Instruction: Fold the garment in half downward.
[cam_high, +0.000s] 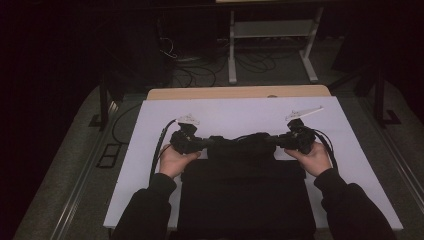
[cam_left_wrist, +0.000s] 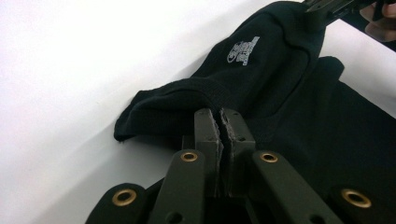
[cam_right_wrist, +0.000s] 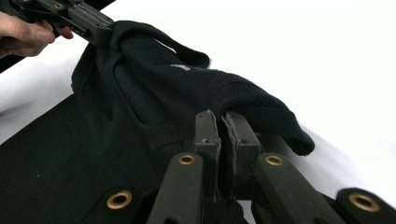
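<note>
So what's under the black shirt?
The white table shows around the black shirt. Both grippers, left and right, pinch its raised edge. Anything beneath the cloth is hidden.

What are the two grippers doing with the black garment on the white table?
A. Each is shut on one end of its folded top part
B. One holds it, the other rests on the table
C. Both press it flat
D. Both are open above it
A: the left gripper and the right gripper each have jaws closed on the garment, its top part stretched between them.

The high view looks down from above; both gripper views face inward, close over the shared black garment (cam_high: 243, 150).
</note>
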